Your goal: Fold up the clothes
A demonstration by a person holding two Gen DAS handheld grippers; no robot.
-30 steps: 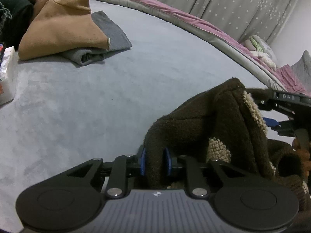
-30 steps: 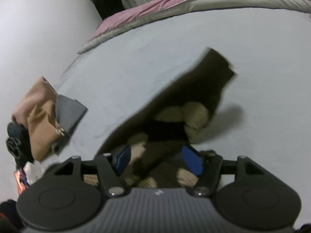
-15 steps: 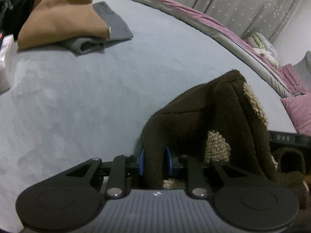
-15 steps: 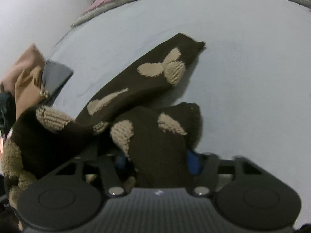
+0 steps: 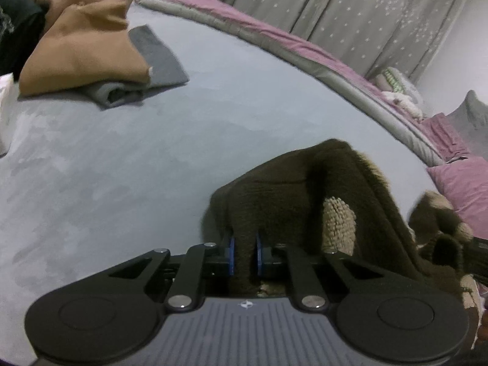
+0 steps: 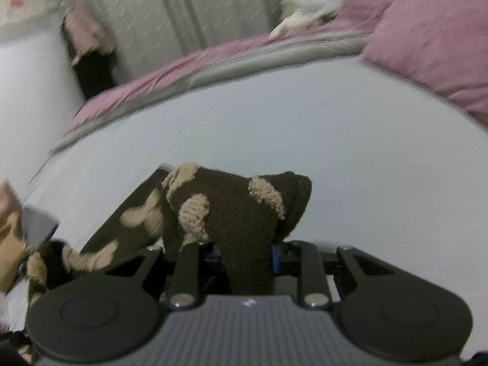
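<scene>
Brown fleece garment with tan tufts [image 5: 305,201], clamped in the left gripper [image 5: 243,253] and likewise in the right gripper [image 6: 247,256], is held bunched over the grey bedspread [image 5: 122,167], its slack run trailing toward nine o'clock in the right wrist view.

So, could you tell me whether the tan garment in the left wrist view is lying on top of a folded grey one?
Yes, the tan garment rests over the folded grey garment on the bed.
</scene>
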